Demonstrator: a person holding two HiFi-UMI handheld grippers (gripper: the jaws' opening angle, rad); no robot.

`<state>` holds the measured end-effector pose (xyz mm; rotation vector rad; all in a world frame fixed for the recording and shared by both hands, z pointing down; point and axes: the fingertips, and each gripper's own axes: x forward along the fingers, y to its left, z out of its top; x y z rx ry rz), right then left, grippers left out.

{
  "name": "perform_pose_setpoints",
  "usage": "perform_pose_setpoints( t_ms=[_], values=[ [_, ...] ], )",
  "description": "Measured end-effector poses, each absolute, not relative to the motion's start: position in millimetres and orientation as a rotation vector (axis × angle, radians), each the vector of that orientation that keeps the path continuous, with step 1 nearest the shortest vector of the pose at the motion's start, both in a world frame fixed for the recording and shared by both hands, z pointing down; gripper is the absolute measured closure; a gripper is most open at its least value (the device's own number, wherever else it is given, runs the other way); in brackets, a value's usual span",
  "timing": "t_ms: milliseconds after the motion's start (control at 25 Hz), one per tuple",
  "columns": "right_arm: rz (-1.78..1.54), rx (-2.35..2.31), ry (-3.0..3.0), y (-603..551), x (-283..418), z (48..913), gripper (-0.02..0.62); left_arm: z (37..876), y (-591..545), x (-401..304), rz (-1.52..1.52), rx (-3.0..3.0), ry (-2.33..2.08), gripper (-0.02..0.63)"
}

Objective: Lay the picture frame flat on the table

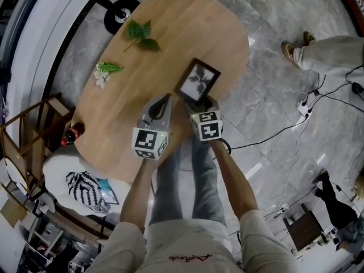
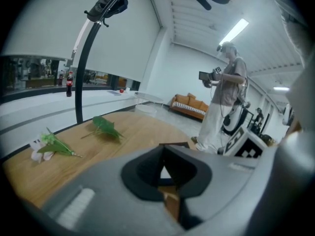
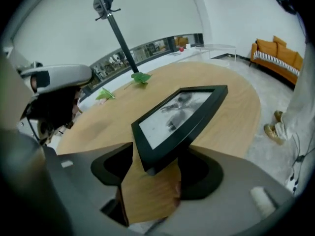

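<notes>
Table [image 1: 170, 16] holds one picture frame [image 1: 197, 79], two sprigs [image 1: 142, 34] [image 1: 108, 70].

In the head view, the picture frame [image 1: 197, 79] is sitting at the counter's [image 1: 182, 21] 4 o'clock side, its near corner lying between the right tongs [image 1: 200, 102]. The leaf sprig [image 1: 142, 34] is lying at the frame's 10 o'clock, the flower [image 1: 107, 70] at 9, and the left tongs [image 1: 164, 100] at 7.

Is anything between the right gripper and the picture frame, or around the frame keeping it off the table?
Nothing visible. The right gripper has its open jaws on either side of the picture frame's near corner, pads clear of it. Only bare table shows around the frame; the leaf sprig and flower lie well away.
</notes>
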<state>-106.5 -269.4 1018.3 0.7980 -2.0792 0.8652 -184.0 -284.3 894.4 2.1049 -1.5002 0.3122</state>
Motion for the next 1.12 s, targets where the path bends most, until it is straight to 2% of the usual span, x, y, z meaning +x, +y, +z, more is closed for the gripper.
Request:
perform_pose_setpoints(
  t_ms=[200, 640, 1040, 1120],
  values=[
    [0.658, 0.844, -2.028, -268.1, -95.3, 1020.4, 0.304, 891.5, -284.2, -183.1, 0.309, 2.109, -1.502, 0.606],
    [0.598, 0.860, -2.042, -263.0, -79.6, 1008.4, 0.349, 886.9, -282.2, -169.5, 0.310, 2.118, -1.493, 0.606],
    [0.550, 0.920, -2.102, -273.7, -71.9, 962.1, 0.560, 855.5, -287.3, -155.3, 0.314, 2.158, -1.504, 0.606],
    [0.549, 0.926, -2.117, -276.5, -70.3, 950.1, 0.579, 847.6, -288.6, -151.1, 0.316, 2.170, -1.502, 0.606]
  ],
)
